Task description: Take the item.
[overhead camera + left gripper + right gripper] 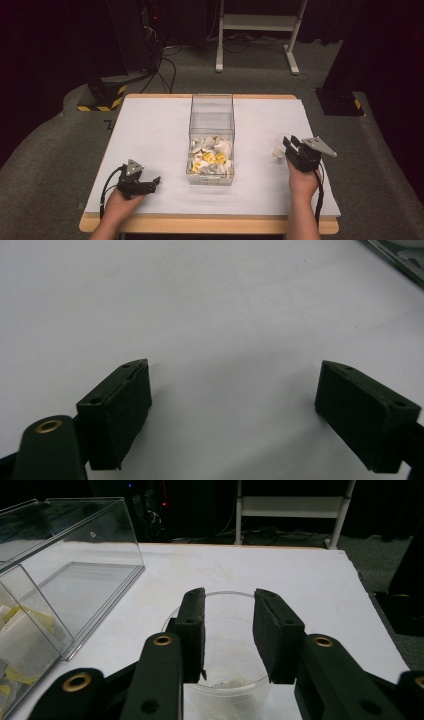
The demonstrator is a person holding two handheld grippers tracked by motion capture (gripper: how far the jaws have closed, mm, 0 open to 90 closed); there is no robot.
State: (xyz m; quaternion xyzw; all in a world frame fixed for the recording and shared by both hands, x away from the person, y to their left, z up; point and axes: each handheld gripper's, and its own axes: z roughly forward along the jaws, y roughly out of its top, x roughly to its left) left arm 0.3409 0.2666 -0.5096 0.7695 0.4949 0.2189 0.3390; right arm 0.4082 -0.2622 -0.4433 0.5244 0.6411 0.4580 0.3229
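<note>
clear plastic cup (227,680), upright, round rim, whitish bit inside | right gripper (228,630) fingers parted over rim, not pinching | left gripper (232,405) fingers wide apart, nothing between, on tabletop (200,300)

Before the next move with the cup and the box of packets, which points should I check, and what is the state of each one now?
1. Clear plastic cup stands upright on the table: ok.
2. Right gripper is over the cup, fingers apart with nothing between them: ok.
3. Something small and white lies at the bottom of the cup; whether it is a packet: cannot tell.
4. Clear box stands open at the top, with packets in its near part: ok.
5. Left gripper is open over bare table, away from the box: ok.
6. Path between cup and box is free of other things: ok.
</note>
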